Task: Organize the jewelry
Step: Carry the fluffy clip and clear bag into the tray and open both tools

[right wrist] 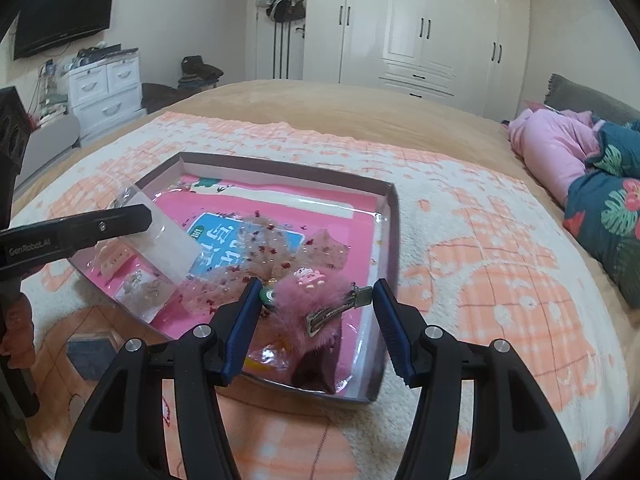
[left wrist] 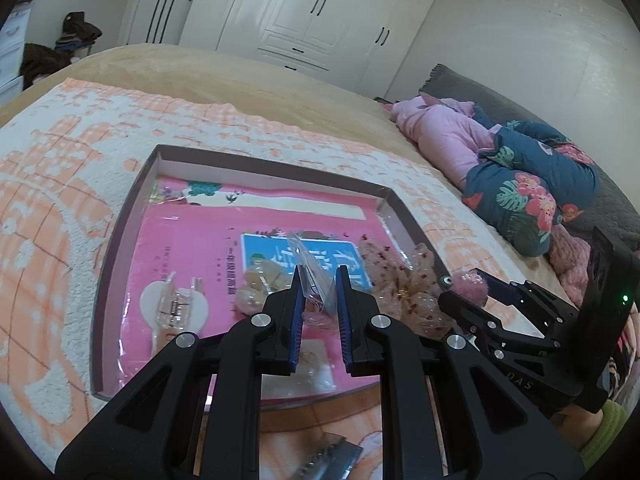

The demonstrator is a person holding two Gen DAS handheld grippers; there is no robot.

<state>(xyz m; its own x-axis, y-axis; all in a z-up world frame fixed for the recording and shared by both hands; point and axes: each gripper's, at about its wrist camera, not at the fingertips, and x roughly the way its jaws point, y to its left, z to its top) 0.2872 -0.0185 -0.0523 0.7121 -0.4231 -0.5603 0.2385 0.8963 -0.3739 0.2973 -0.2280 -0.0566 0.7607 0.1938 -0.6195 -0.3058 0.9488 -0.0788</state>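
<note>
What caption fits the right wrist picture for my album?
Open right gripper hovers over a fluffy pink hair clip in the tray, while the left gripper holds a clear bag.

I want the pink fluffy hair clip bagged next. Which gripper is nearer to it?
Right. The right gripper straddles the pink fluffy hair clip; the left gripper, holding a clear bag, is off to its left.
</note>
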